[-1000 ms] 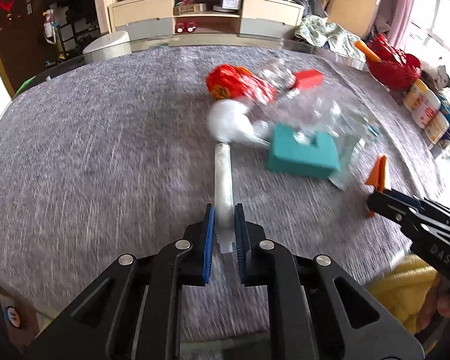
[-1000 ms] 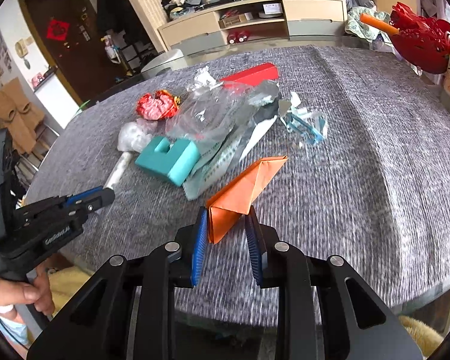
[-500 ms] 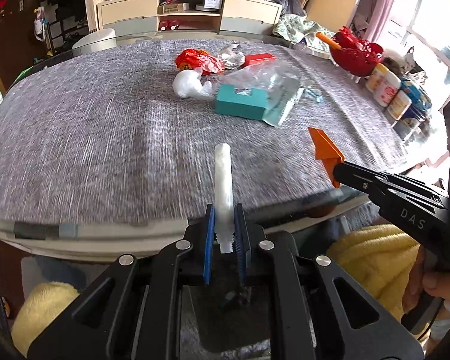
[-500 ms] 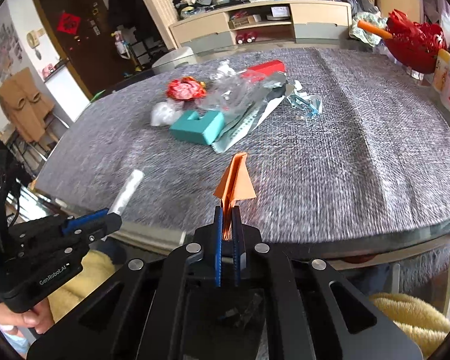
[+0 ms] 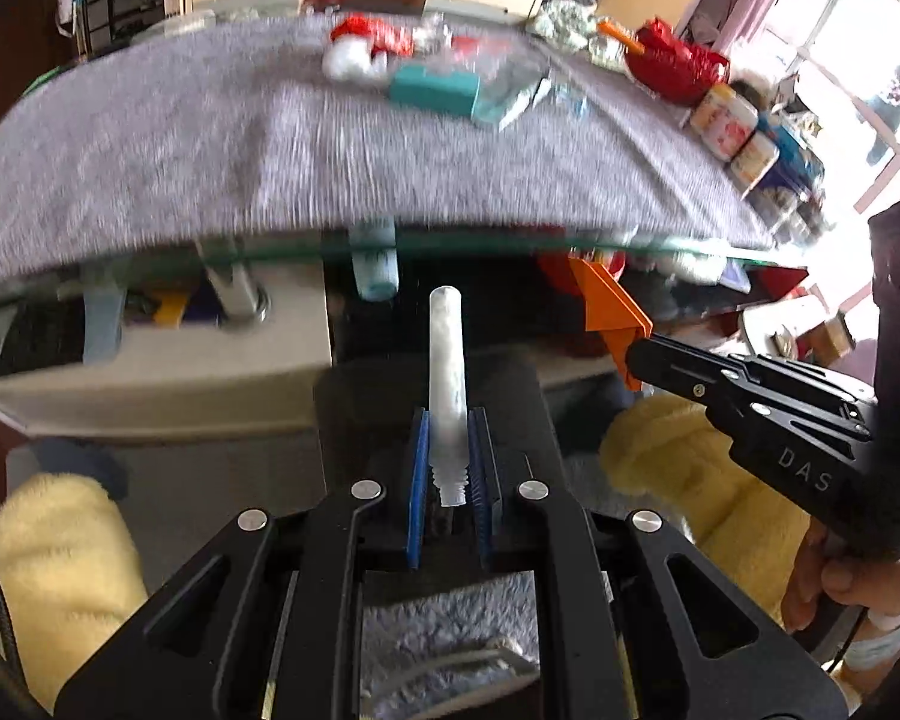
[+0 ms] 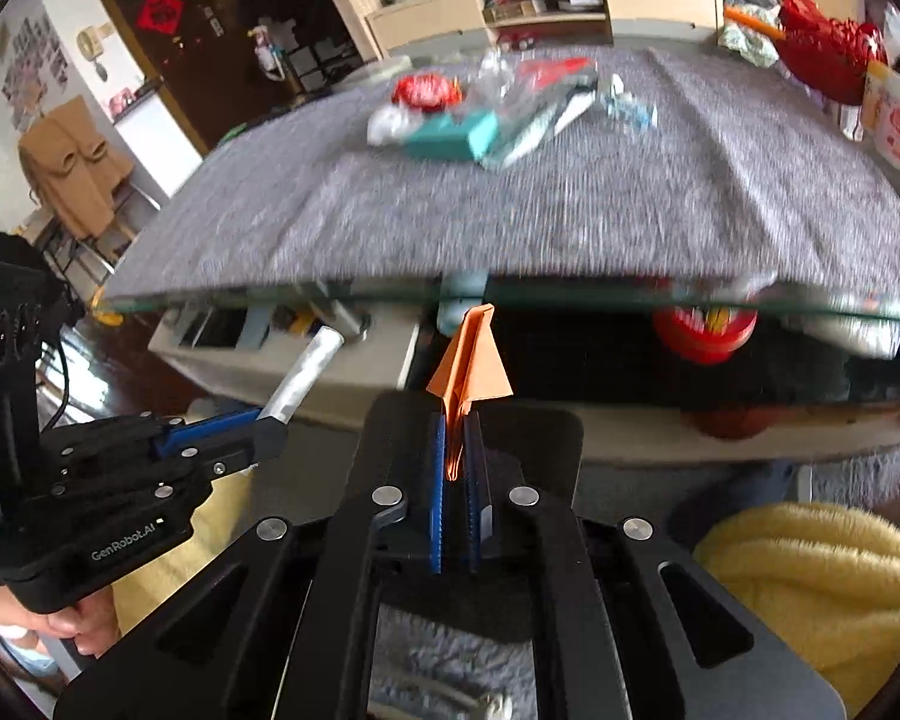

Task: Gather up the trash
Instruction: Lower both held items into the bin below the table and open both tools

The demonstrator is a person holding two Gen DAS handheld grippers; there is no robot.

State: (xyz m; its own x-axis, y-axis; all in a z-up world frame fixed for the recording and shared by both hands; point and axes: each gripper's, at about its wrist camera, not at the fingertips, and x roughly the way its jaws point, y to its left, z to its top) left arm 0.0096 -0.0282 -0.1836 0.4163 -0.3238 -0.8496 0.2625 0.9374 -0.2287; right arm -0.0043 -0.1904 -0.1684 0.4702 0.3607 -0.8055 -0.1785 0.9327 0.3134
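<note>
While blue ribbed jaws pinch a white tube (image 5: 447,354); creased orange paper (image 6: 471,360).

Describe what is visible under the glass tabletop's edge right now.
Under the glass tabletop, a red round container and a pale low cabinet show. Further back is dark, and the orange folded paper in the right tool covers part.

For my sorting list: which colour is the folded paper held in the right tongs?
Orange. The folded paper shows best in the right wrist view, clamped in the right tongs.
</note>
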